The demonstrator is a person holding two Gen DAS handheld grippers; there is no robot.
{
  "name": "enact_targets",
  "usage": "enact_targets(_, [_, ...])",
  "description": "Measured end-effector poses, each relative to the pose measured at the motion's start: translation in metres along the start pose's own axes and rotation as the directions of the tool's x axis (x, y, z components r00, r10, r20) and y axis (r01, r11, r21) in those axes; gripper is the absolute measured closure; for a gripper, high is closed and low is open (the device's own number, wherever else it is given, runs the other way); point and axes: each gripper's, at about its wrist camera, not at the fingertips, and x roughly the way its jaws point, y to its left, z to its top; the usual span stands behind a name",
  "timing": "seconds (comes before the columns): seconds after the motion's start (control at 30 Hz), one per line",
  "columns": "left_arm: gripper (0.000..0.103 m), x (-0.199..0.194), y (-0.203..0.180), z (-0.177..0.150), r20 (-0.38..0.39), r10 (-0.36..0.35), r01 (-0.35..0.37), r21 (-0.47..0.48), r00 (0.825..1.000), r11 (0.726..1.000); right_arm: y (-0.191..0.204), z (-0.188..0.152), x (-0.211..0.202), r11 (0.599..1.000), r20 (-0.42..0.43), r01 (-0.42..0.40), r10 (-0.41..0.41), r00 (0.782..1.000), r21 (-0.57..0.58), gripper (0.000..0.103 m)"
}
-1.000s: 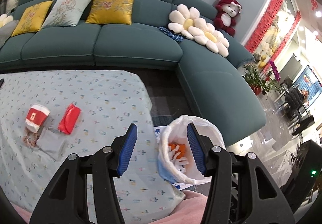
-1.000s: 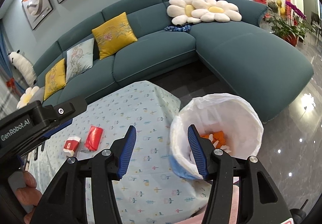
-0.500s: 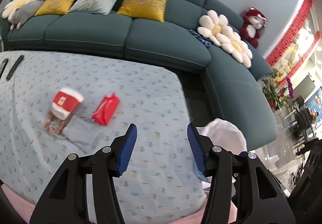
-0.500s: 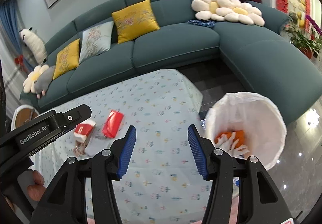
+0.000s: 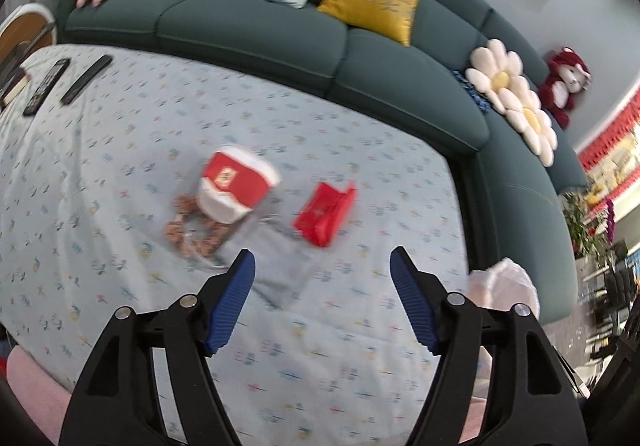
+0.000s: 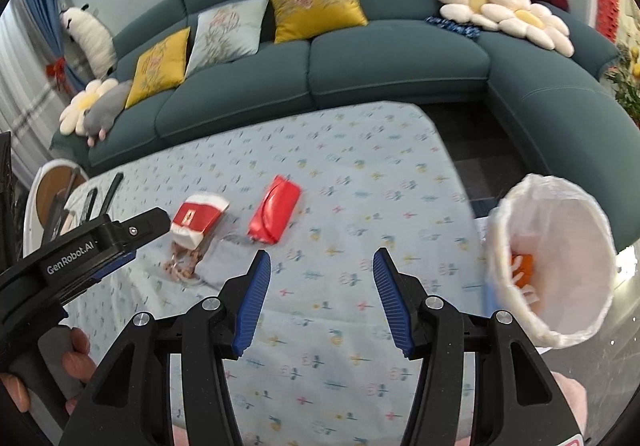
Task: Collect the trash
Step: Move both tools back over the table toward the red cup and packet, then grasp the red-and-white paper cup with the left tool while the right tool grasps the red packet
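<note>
Some orange scraps already lie in the bin off the bench's right end, while the cup, red pack and bag await mid-bench, the left claw opening empty, the right claw half-wide, empty.

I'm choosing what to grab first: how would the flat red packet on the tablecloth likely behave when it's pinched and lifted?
The red packet looks creased and partly flattened, so it is probably light and would crumple rather than resist the fingers. Its surface looks glossy, so it may slip. It lies flat on the tablecloth, so it is unlikely to roll, though a push might slide it.
</note>
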Motion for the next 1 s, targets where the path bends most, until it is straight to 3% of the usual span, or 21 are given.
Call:
enact_targets(0.17, [0.034,0.022,0.042,0.012,-0.030,0.050,-0.050,-0.028,0.998,0.998,0.022,0.001,0.032,1.000,-0.031,0.006,-0.007,0.999,-0.019,0.041])
enact_targets(0.4, [0.034,0.065,0.085,0.035,-0.093,0.072,-0.080,-0.082,0.993,0.993,0.046,0.016,0.091,1.000,-0.101,0.012,-0.014,0.995,-0.018,0.041])
enact_targets(0.7, [0.034,0.114,0.092,0.057,-0.155,0.062,-0.075,-0.079,0.986,0.994,0.064,0.037,0.158,0.999,-0.172,0.036,-0.034,0.984,0.010,0.041])
enact_targets(1.0, [0.038,0.145,0.088,0.058,-0.195,0.054,-0.069,-0.070,0.979,0.995,0.058,0.037,0.195,0.996,-0.232,0.062,-0.046,0.972,0.059,0.041])
